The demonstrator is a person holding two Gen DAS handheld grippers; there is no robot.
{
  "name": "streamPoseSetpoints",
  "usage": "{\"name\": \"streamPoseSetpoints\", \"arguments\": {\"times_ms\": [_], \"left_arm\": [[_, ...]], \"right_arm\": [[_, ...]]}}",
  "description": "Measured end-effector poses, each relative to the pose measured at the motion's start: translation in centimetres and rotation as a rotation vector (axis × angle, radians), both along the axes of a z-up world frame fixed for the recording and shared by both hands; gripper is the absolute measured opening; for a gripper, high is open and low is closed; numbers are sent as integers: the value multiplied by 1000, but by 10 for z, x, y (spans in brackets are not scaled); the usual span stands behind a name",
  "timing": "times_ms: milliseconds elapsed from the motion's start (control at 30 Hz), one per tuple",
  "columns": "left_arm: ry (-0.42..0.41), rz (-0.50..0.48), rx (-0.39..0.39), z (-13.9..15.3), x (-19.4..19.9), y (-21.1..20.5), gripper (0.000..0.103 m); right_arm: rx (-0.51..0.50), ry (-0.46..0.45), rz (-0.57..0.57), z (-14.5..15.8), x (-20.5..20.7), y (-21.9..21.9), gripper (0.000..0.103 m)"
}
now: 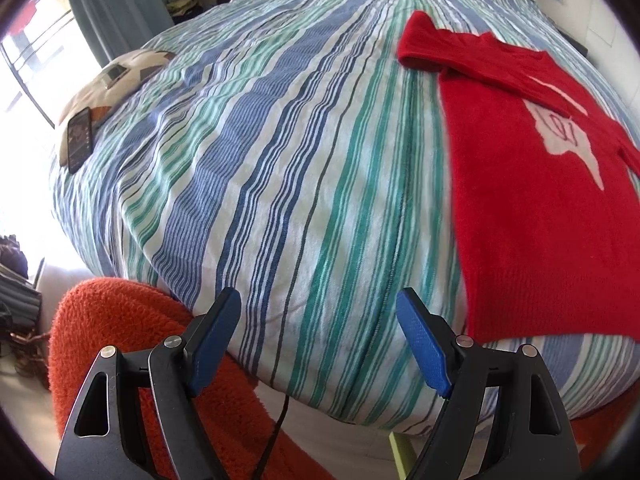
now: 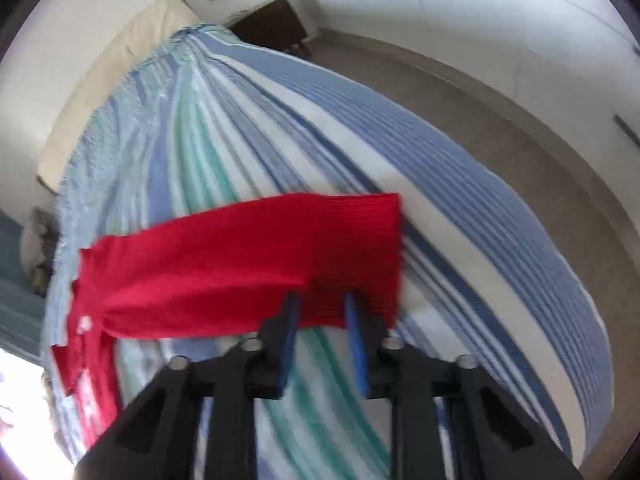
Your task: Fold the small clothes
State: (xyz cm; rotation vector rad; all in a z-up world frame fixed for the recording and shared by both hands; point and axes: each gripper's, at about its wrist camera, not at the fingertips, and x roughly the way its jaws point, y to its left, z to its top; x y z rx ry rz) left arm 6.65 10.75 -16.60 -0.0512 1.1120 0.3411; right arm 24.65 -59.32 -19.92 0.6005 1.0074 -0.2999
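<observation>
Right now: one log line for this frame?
phase: fold start | left gripper: open, empty | right gripper: open at red sweater edge | surface: striped bed

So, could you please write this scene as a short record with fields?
surface: striped bedspread
garment: red sweater, lying on the bed, one sleeve folded across the chest
left gripper: open, empty, beside the sweater
right gripper: open, fingers at the sweater's edge
other: phone on a pillow

The left hand-held gripper (image 1: 319, 302) is spread wide; the right hand-held gripper (image 2: 321, 306) gapes narrowly.
</observation>
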Motion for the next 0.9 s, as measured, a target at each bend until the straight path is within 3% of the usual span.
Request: {"name": "streamPoseSetpoints", "arguments": {"times_ms": [67,100,200,267,333,433,533,600,700,767,800,833,867,900], "left_arm": [[-53,-40,-16,29,1,-8,82],[-97,-75,-20,47,3,-14,82],[-233,-223,-18,99,28,-44,95],[-290,-365,-27,121,63,-75,98],[-262,-531,-31,121,109,-113,98],[-163,-756,1,82,175,-170,98],[-47,-866,85,29,222,-205,79],[24,-872,132,0,246,-214,70],[74,-856,91,-26,269,-210,68],[52,-852,75,-31,275,-208,68],[38,-845,60,-31,278,-206,63],[25,-827,32,-30,281,-202,52],[23,-798,-2,-28,285,-196,5],[20,-744,-32,-24,289,-187,3]], "right_arm": [[-71,-4,-77,9,-13,1,0],[-109,-12,-79,17,-19,7,12],[-171,-92,13,41,-41,43,34],[-170,-142,74,51,-58,71,34],[-166,-190,133,56,-75,100,35],[-178,-244,184,62,-85,131,37],[-175,-269,207,59,-90,151,42],[-171,-261,232,55,-93,158,42],[-181,-257,255,54,-95,161,42],[-173,-247,252,52,-102,160,42],[-171,-240,250,50,-100,161,42],[-173,-235,250,49,-100,162,42],[-177,-232,253,48,-99,164,42],[-183,-229,260,47,-98,167,42]]}}
